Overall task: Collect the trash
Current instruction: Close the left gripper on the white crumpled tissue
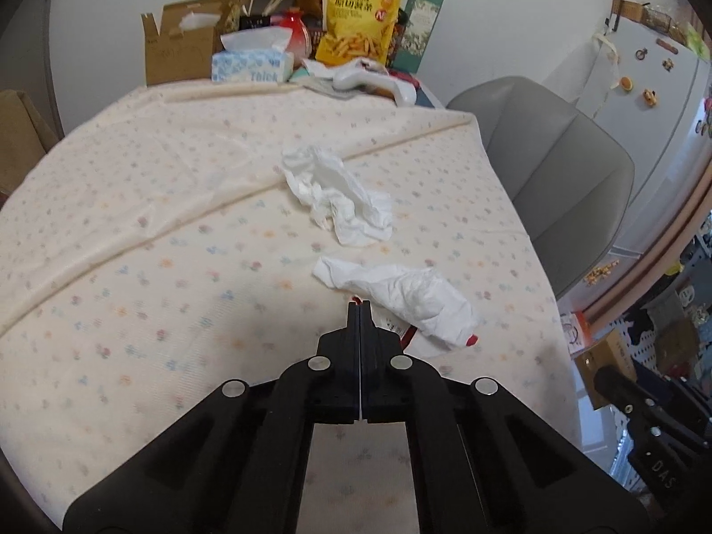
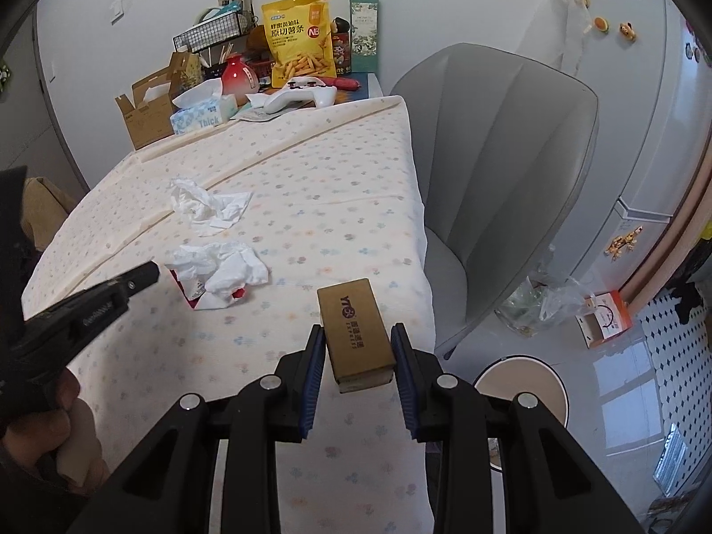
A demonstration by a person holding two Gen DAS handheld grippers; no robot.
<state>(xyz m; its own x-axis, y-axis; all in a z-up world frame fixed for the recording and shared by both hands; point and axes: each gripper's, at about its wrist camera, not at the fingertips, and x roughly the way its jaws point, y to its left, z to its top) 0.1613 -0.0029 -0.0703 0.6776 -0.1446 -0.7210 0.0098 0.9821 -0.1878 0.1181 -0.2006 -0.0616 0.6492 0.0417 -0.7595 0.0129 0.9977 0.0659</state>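
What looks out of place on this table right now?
Two crumpled white tissues, one mid-table and one nearer lying over a red-and-white wrapper, litter the floral tablecloth; otherwise it looks tidy.

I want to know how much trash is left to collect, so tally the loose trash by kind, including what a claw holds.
Crumpled white tissues: 2, the far tissue and the near tissue.
Red and white wrappers: 1, the wrapper under the near tissue.
Small brown cardboard boxes: 1, the box between the right claw's pads.
Total: 4
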